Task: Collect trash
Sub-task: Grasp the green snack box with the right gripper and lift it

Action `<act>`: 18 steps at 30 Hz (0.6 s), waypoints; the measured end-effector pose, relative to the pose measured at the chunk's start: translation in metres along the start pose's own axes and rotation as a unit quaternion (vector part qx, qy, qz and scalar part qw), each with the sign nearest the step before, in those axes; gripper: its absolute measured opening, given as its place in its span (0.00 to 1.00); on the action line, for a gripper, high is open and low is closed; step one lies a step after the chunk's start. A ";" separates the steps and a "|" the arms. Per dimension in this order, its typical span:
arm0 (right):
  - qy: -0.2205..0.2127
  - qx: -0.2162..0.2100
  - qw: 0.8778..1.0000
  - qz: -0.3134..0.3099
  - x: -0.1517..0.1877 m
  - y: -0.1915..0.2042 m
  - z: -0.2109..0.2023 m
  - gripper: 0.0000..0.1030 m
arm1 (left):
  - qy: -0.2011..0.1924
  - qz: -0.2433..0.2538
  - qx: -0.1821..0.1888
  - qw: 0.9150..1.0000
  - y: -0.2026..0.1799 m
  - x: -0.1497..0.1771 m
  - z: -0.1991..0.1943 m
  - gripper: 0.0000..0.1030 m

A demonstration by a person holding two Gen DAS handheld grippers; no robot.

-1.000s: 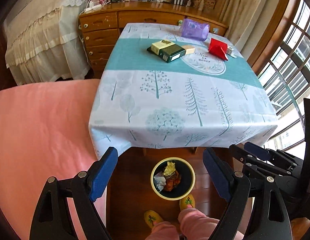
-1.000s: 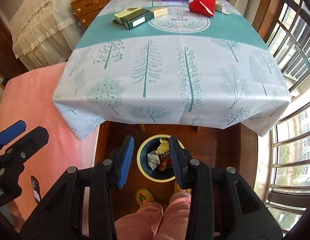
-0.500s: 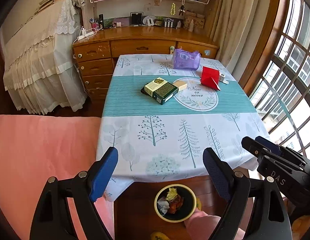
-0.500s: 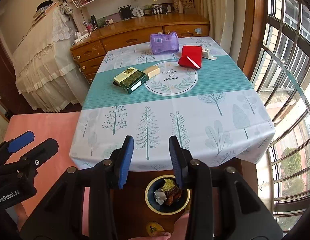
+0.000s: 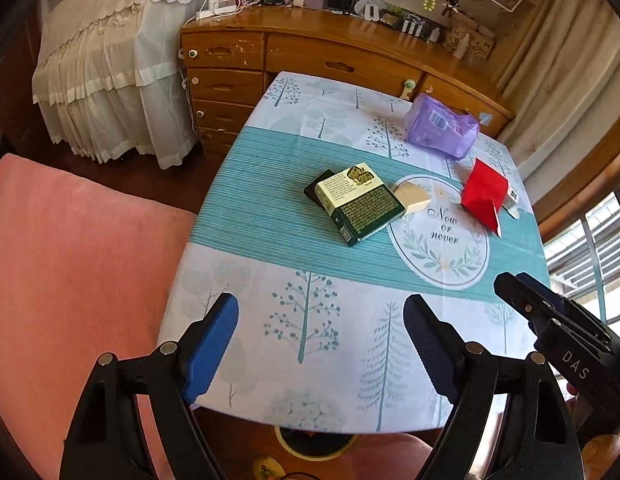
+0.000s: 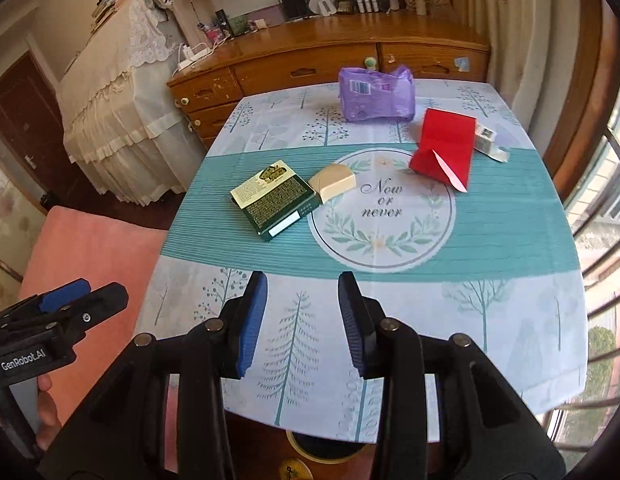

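Note:
On the tree-print tablecloth [image 5: 310, 320] lie a green and cream box [image 5: 358, 204] [image 6: 273, 200], a small beige box [image 5: 410, 198] [image 6: 336, 182], a red paper envelope [image 5: 484, 196] [image 6: 446, 148], a purple plastic pack [image 5: 440, 126] [image 6: 376, 94] and a small white carton [image 6: 488, 142]. My left gripper [image 5: 320, 344] is open and empty over the table's near edge. My right gripper [image 6: 301, 312] is partly open and empty, also over the near edge. The yellow-rimmed trash bin [image 5: 314, 444] [image 6: 322, 446] peeks out below the table edge.
A pink chair or cushion [image 5: 69, 280] is to the left. A wooden dresser [image 5: 310, 60] with small items stands behind the table. A lace-covered unit [image 5: 109, 80] is at far left. Window bars [image 6: 606, 240] are at right.
Both grippers have risen from above the floor bin and tilted up over the table. The bin has slid almost out of view under the table edge. The jaws keep the same openings.

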State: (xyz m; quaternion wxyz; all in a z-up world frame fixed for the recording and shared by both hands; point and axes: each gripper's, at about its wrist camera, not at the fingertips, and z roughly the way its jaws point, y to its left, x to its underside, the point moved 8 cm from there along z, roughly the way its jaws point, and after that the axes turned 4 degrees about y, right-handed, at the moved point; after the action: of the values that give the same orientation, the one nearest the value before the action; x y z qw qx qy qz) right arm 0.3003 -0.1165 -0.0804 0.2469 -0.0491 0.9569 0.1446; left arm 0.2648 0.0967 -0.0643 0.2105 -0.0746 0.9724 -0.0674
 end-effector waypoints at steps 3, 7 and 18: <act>0.024 -0.023 0.999 -0.040 -0.035 -0.007 0.033 0.36 | 0.015 -0.029 -0.008 0.999 -0.006 -0.025 0.032 0.71; 0.060 -0.057 0.993 -0.088 -0.075 -0.008 0.087 0.42 | 0.036 -0.068 -0.018 0.997 -0.008 -0.049 0.074 0.65; 0.156 -0.126 0.967 -0.159 -0.136 0.013 0.221 0.42 | 0.092 -0.122 -0.048 0.987 -0.001 -0.078 0.172 0.35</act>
State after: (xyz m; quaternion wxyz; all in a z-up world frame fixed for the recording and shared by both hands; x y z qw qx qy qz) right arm 0.5177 -0.0346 -0.1955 0.1064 -0.2531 0.9376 0.2133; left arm 0.4068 0.0918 -0.1880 0.1063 -0.1957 0.9735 -0.0524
